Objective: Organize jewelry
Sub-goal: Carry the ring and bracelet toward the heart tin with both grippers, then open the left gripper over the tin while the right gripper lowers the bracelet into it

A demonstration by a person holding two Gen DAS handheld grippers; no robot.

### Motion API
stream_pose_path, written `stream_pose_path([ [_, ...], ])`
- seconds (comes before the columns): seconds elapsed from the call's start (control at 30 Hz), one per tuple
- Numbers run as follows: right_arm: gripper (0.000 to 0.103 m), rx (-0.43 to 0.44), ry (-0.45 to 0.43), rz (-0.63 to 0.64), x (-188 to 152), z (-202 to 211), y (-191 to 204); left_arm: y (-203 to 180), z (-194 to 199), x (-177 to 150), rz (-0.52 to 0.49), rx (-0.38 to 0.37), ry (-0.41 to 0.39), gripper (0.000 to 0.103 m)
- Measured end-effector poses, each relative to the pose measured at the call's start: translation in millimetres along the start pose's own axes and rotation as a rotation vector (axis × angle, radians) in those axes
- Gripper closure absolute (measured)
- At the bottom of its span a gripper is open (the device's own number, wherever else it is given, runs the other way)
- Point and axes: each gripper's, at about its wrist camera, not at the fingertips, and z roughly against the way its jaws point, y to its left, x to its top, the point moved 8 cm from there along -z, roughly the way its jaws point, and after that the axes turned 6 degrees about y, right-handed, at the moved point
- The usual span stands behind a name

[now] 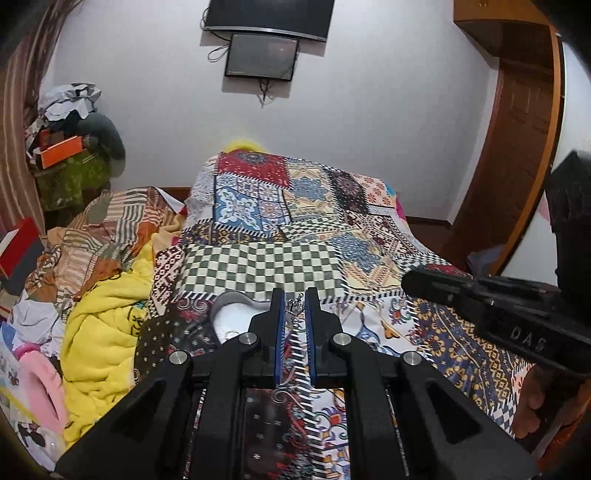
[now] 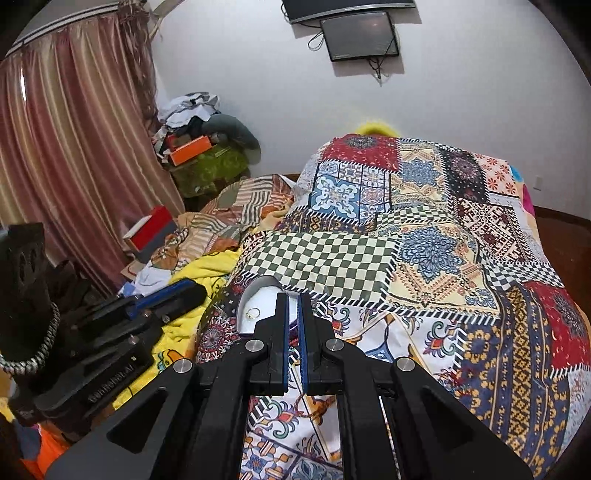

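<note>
My left tool (image 1: 294, 314) is clamped on a small silver crown charm (image 1: 293, 307), lifted above the white heart-shaped tray (image 2: 246, 303) holding a gold ring (image 2: 252, 313), ready to sort; right tool (image 2: 293, 321) closed, empty

A white wall (image 2: 258, 74) carries two dark screens (image 2: 360, 35); striped curtains (image 2: 74, 147) hang upper left, a patchwork-covered bed (image 2: 424, 240) fills the centre.

Two grippers: the left gripper (image 1: 294, 314) and the right gripper (image 2: 293, 314). One silver crown charm (image 1: 294, 309), one heart-shaped tray (image 2: 258, 286) holding one gold ring (image 2: 253, 313). At twelve o'clock, two wall screens (image 1: 262, 55). At ten o'clock, one orange box (image 2: 190, 154).
</note>
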Motion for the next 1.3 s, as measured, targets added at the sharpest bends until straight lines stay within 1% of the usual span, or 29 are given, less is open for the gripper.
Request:
stream_pose_path([
  [0.07,0.099,-0.002,0.029,0.001,-7.2,-8.5,-2.9,6.9,-2.4,-1.7,0.009,0.006,0.004,0.094],
  [0.17,0.099,-0.011,0.099,0.000,-24.5,-23.4,-8.7,15.1,-9.3,-7.2,0.021,0.013,0.022,0.094],
  [0.27,0.090,-0.013,0.195,-0.019,-46.0,-40.8,-16.1,20.4,-19.2,-14.2,0.039,0.010,0.047,0.094],
  [0.37,0.082,-0.016,0.258,-0.050,-63.8,-52.8,-24.4,21.2,-26.0,-18.9,0.044,0.003,0.065,0.094],
  [0.43,0.074,-0.008,0.295,-0.077,-74.0,-58.2,-27.3,19.7,-29.2,-21.2,0.040,0.002,0.071,0.094],
  [0.5,0.072,0.001,0.326,-0.099,-82.4,-64.9,-29.8,18.9,-31.1,-22.9,0.039,-0.002,0.076,0.094],
  [0.67,0.072,0.010,0.388,-0.128,-95.2,-81.9,-32.7,19.5,-34.3,-27.0,0.043,-0.007,0.085,0.094],
  [0.73,0.072,0.025,0.396,-0.153,-96.3,-85.1,-33.0,21.2,-35.5,-29.0,0.046,-0.007,0.089,0.094],
  [0.8,0.072,0.035,0.384,-0.167,-93.9,-86.0,-31.7,23.8,-37.1,-30.4,0.052,-0.007,0.092,0.094],
  [0.87,0.072,0.038,0.371,-0.162,-89.0,-87.1,-29.6,26.0,-38.1,-32.3,0.057,-0.005,0.096,0.094],
  [1.03,0.072,0.041,0.392,-0.142,-87.8,-105.1,-22.4,31.1,-42.5,-35.1,0.067,-0.003,0.106,0.094],
  [1.17,0.072,0.029,0.370,-0.127,-87.2,-111.7,-21.4,35.3,-45.4,-37.0,0.072,0.001,0.112,0.094],
  [1.2,0.073,0.025,0.363,-0.124,-86.3,-112.5,-21.7,36.7,-46.4,-37.5,0.074,0.003,0.114,0.094],
  [1.27,0.081,-0.004,0.346,-0.106,-85.9,-114.6,-21.1,39.0,-47.7,-38.1,0.080,0.005,0.117,0.094],
  [1.3,0.088,-0.022,0.339,-0.097,-85.8,-116.1,-21.1,39.4,-47.7,-38.4,0.082,0.005,0.117,0.094],
])
